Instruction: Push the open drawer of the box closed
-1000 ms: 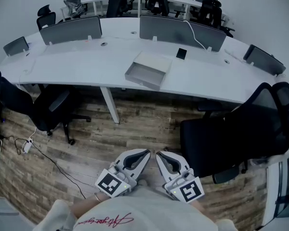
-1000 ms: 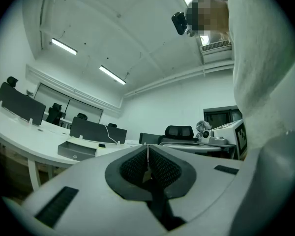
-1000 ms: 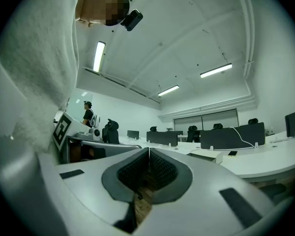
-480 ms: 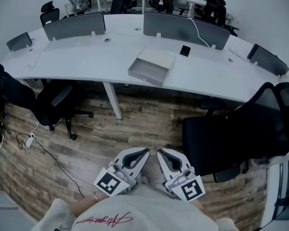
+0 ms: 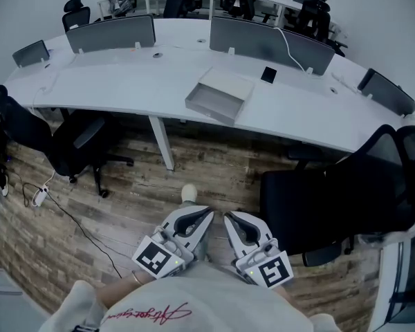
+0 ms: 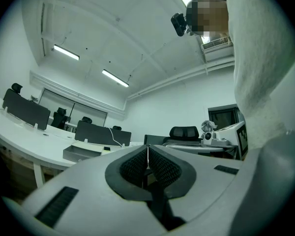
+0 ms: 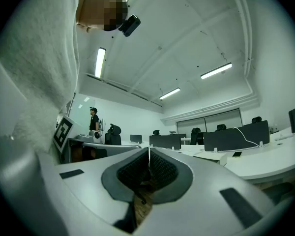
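The flat white box (image 5: 228, 84) lies on the curved white desk (image 5: 124, 81), its grey drawer (image 5: 211, 104) pulled out toward the desk's near edge. Both grippers are held close to the person's body, far from the desk and over the wooden floor. My left gripper (image 5: 209, 213) is shut with nothing between its pads, and so is my right gripper (image 5: 228, 218). In the left gripper view the box (image 6: 83, 153) shows small beyond the shut left gripper (image 6: 147, 157). The right gripper view has the box (image 7: 214, 157) to the right of the shut right gripper (image 7: 149, 157).
A large black office chair (image 5: 332, 192) stands close at the right, another chair (image 5: 76, 144) at the left under the desk. A desk leg (image 5: 160, 144) is ahead. A phone (image 5: 268, 75) lies behind the box. A cable (image 5: 62, 216) trails on the floor. A person (image 7: 94, 119) stands far off.
The desk and box sit slightly lower in the head view than before. A shoe has come into view on the floor just ahead of the grippers. Both grippers stay shut.
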A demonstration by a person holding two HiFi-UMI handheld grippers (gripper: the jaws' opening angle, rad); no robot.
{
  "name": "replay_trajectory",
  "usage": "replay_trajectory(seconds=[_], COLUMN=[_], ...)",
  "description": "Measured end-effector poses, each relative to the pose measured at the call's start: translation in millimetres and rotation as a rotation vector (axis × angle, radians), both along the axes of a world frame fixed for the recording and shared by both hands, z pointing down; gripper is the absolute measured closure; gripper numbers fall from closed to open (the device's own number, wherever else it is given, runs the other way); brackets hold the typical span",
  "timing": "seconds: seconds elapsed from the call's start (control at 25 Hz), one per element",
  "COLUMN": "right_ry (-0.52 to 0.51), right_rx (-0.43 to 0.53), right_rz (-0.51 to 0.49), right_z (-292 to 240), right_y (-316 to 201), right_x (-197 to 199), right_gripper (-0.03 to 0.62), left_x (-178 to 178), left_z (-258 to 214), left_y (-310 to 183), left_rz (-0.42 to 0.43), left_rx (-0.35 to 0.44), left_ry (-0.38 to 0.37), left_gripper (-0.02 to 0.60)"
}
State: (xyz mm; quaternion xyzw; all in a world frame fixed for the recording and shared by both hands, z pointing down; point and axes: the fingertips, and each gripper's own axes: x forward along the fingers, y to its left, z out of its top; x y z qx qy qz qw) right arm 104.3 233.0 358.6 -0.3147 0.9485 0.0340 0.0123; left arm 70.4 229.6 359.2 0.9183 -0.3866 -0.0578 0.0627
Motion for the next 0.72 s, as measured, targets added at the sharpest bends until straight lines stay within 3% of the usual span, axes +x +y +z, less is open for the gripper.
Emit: replay_trajectory(seconds=[0.32, 0.72], right_ry=[-0.013, 0.014], right_rx=[-0.008, -0.022], right_rz=[0.016, 0.026], right_z=[2, 6], right_y=[-27, -92], right_x=[2, -12], right_gripper=[0.572, 0.572], left_x=[0, -13], left_z=[5, 6], left_y=[-24, -92], left_rz=[0.011, 0.022], left_rx=[-0.005, -0.015], left_ry=[-0.005, 0.019], left_gripper=[0.563, 0.563])
